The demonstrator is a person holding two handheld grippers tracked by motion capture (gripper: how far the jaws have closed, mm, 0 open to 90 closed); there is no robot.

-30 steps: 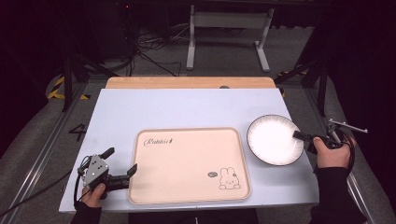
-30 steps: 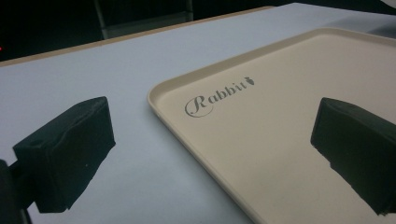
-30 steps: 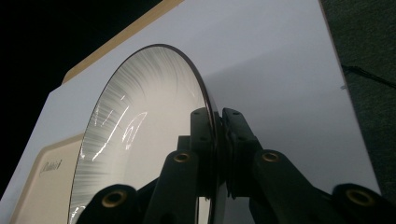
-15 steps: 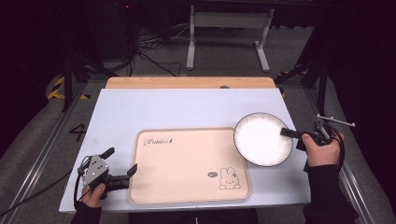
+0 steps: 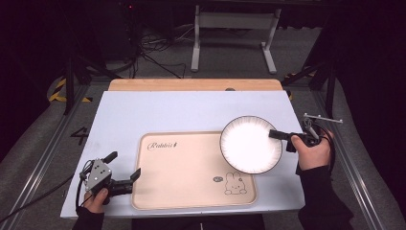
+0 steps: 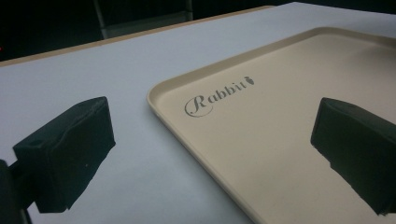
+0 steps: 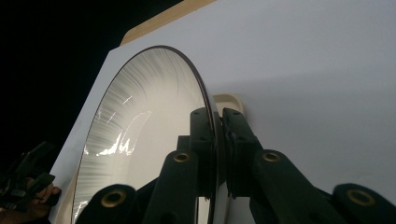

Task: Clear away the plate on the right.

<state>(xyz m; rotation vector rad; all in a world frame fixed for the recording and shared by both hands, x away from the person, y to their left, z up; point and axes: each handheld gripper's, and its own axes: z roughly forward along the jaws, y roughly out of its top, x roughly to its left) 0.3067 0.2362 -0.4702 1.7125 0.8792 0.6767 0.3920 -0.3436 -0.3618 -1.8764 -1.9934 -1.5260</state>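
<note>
A white plate (image 5: 250, 143) with a dark rim hangs above the table, over the right edge of the beige tray (image 5: 186, 187). My right gripper (image 5: 276, 134) is shut on the plate's right rim; in the right gripper view both jaws pinch the plate (image 7: 140, 140) edge-on at my right gripper (image 7: 218, 140). The tray (image 6: 280, 140) carries the word "Rabbit" and a small rabbit drawing. My left gripper (image 5: 123, 166) rests open at the tray's left front corner, one jaw over the table and one over the tray, seen as my left gripper (image 6: 224, 154) with nothing between the jaws.
The pale blue table top (image 5: 167, 110) has bare room behind and left of the tray. A wooden strip (image 5: 191, 85) runs along its far edge. Metal frame legs (image 5: 230, 38) and cables stand on the floor beyond.
My right gripper has carried the plate leftward, from the table right of the tray to over the tray's right edge. The left gripper has stayed still.
</note>
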